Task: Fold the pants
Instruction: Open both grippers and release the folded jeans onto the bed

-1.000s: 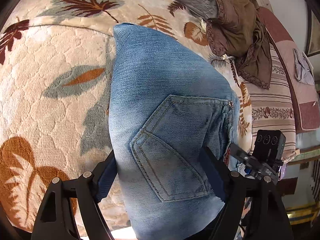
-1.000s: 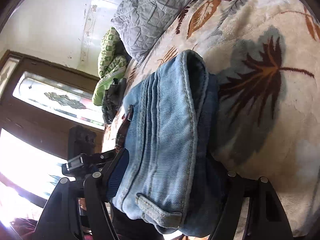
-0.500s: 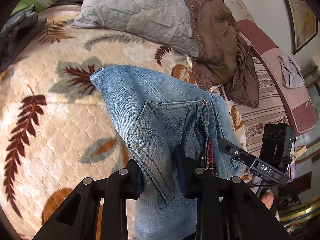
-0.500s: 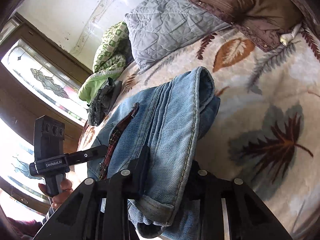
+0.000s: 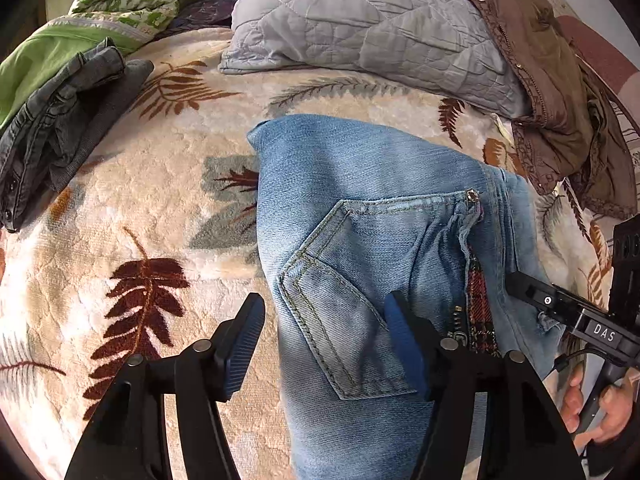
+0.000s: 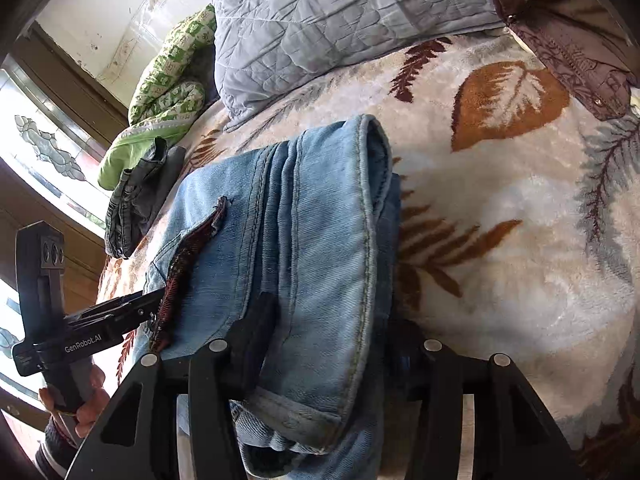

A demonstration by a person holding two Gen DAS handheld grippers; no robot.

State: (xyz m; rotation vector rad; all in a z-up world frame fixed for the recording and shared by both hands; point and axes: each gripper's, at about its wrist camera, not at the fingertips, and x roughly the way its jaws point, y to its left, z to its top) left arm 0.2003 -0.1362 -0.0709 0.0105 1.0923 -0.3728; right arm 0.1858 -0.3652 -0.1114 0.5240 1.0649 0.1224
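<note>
Light blue jeans point(image 5: 360, 208) lie folded on a leaf-patterned blanket point(image 5: 120, 208), back pocket point(image 5: 344, 304) up. My left gripper point(image 5: 324, 332) is open, its fingers either side of the pocket's near edge, holding nothing. In the right wrist view the folded jeans point(image 6: 304, 240) show their stacked leg hems, and my right gripper point(image 6: 328, 344) stands open around the near end of the bundle. The left gripper's body point(image 6: 80, 340) shows at the left there; the right gripper's body point(image 5: 580, 320) shows at the right in the left wrist view.
A grey quilted pillow point(image 5: 360, 20) and a brown garment point(image 5: 560, 80) lie at the back of the bed. Dark grey folded clothes point(image 5: 60, 120) and a green quilt point(image 5: 80, 20) sit at the left. A window point(image 6: 32, 152) is left of the bed.
Both grippers were shut on the jeans half a second ago and have opened. The jeans dropped from a lifted hold to rest on the blanket. Both cameras pulled back a little.
</note>
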